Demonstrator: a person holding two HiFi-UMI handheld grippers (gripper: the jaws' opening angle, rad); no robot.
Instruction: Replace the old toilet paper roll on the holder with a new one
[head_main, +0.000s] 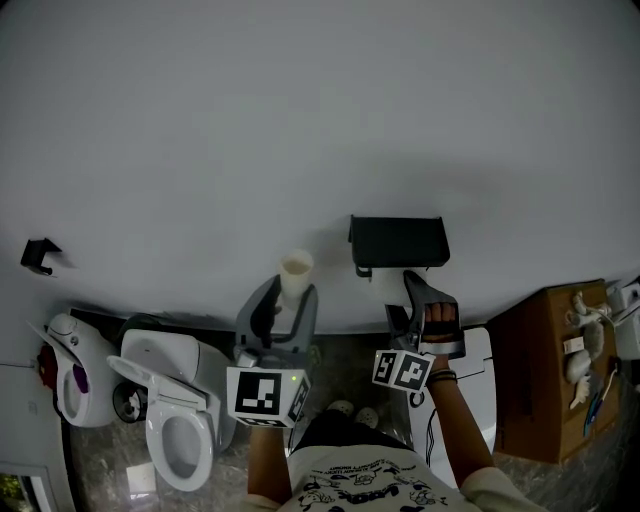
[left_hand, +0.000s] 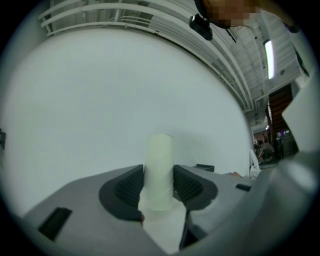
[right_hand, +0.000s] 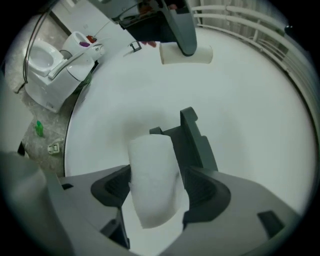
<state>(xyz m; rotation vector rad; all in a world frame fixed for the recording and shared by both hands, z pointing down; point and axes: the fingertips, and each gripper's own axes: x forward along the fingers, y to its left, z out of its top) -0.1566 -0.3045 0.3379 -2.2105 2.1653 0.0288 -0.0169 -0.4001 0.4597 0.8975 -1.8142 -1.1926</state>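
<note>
Left gripper (left_hand: 159, 186) clamps the tube (left_hand: 159, 157); right gripper (right_hand: 159, 192) clamps the roll (right_hand: 150, 170), the holder (right_hand: 194, 142) just beyond. Toilet (head_main: 178, 428) stands near left, cabinet (head_main: 548, 372) near right.

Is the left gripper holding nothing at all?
No, the left gripper is shut on a pale tube with no paper on it, which stands upright between its jaws.

No words or numbers can be read. The print on the shirt (head_main: 362, 488) is too small. The left cube (head_main: 262, 394) and right cube (head_main: 403, 369) show only square markers.
</note>
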